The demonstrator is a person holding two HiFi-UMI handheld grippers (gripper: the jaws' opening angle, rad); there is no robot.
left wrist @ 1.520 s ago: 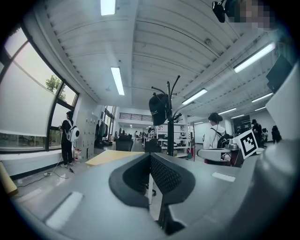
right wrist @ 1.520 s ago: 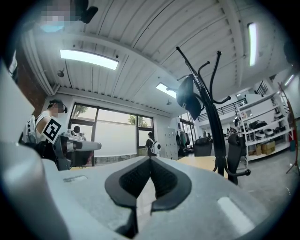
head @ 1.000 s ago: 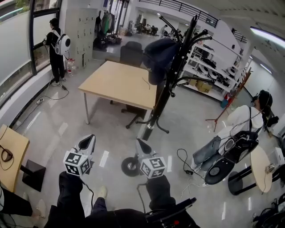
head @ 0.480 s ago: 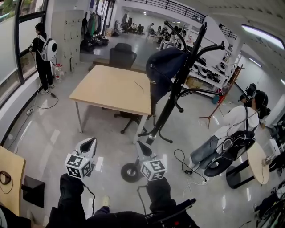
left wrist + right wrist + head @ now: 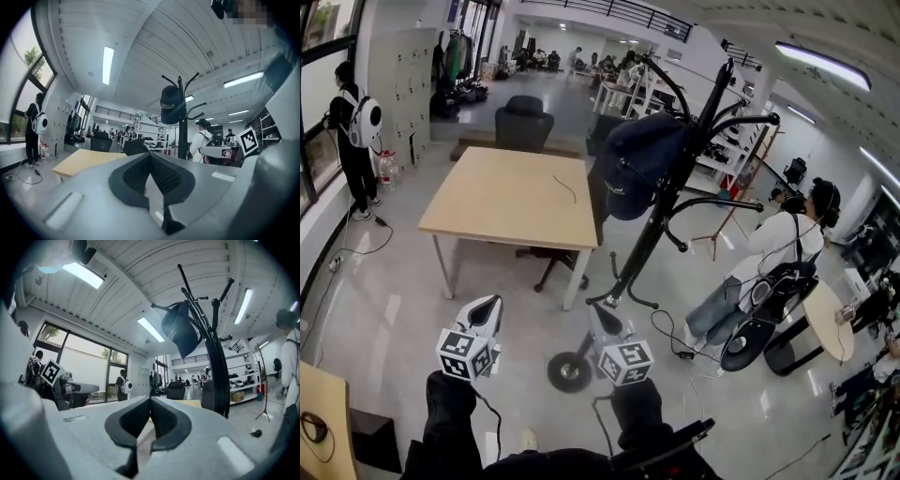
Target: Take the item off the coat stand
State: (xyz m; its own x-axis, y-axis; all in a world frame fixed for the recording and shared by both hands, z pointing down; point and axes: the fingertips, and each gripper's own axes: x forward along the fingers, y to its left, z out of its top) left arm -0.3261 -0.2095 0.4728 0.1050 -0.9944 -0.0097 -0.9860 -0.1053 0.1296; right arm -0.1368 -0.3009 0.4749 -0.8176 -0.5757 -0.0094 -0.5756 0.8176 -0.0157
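The left gripper (image 5: 490, 302) is shut tight. Its two black pads (image 5: 136, 173) meet at the tips, and there is nothing between them. The right gripper (image 5: 595, 309) is shut too. Its pads (image 5: 166, 420) touch at the front, and it holds nothing. Both grippers are held out low in front of the person, side by side with a gap between them. They point across the room at the coat stand. Neither one touches anything.

The item to take is a dark blue cap (image 5: 637, 159). It hangs up high on the black coat stand (image 5: 649, 234), on one of the top hooks. It is on the side of the stand that faces the table. The cap looks round and puffy and hangs tilted. It has small light letters on its side, too small to read. The stand has many curved black hooks, and only the cap hangs on it. The cap is well apart from both grippers and higher than they are.

Just behind the stand is a light wooden table (image 5: 506, 197) with a black office chair (image 5: 523, 122) at its far end. A person in a white top (image 5: 783, 246) stands to the right of the stand. Another person with a white backpack (image 5: 364, 120) stands by the window on the far left. The floor (image 5: 384, 309) is grey and shiny.
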